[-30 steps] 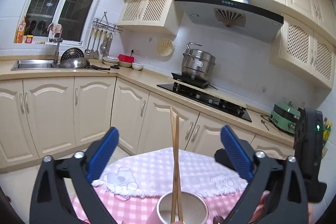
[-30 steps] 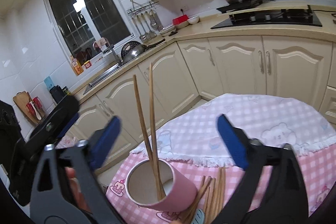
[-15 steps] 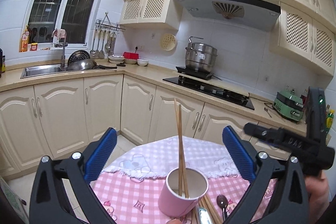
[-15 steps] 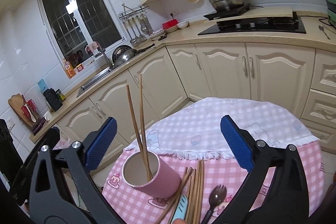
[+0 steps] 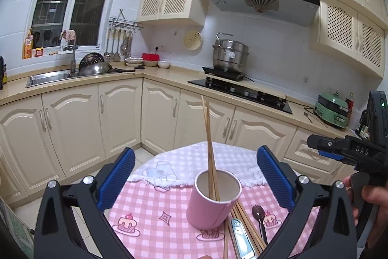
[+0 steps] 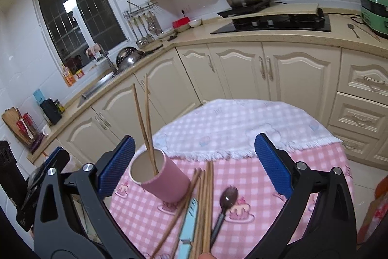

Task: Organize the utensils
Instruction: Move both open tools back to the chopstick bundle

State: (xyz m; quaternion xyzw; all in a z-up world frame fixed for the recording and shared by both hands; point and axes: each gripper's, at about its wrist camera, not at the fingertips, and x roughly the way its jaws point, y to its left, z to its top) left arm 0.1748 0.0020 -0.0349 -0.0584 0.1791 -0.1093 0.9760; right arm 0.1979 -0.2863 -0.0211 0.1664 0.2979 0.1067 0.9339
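A pink cup (image 5: 210, 205) (image 6: 163, 180) stands on the pink checked tablecloth (image 5: 150, 210) (image 6: 252, 176) with two wooden chopsticks (image 5: 210, 152) (image 6: 146, 128) upright in it. Right of the cup lie several loose chopsticks (image 5: 245, 222) (image 6: 206, 205), a dark spoon (image 5: 259, 215) (image 6: 224, 205) and a light blue utensil (image 5: 240, 238) (image 6: 188, 227). My left gripper (image 5: 195, 182) is open above the near table, the cup between its blue pads (image 5: 117, 177). My right gripper (image 6: 194, 166) is open too, over the loose utensils, holding nothing.
Cream kitchen cabinets (image 5: 116, 118) (image 6: 278, 74) run behind the round table. On the counter are a sink (image 5: 48, 77), a black hob (image 5: 240, 92) with a steel pot (image 5: 230, 56), and a green appliance (image 5: 333, 111). The other gripper (image 5: 349, 152), held by a hand, is at right.
Both grippers have pulled back and up from the cup. The loose chopsticks, spoon and blue utensil now show fully on the cloth. Both stayed open.
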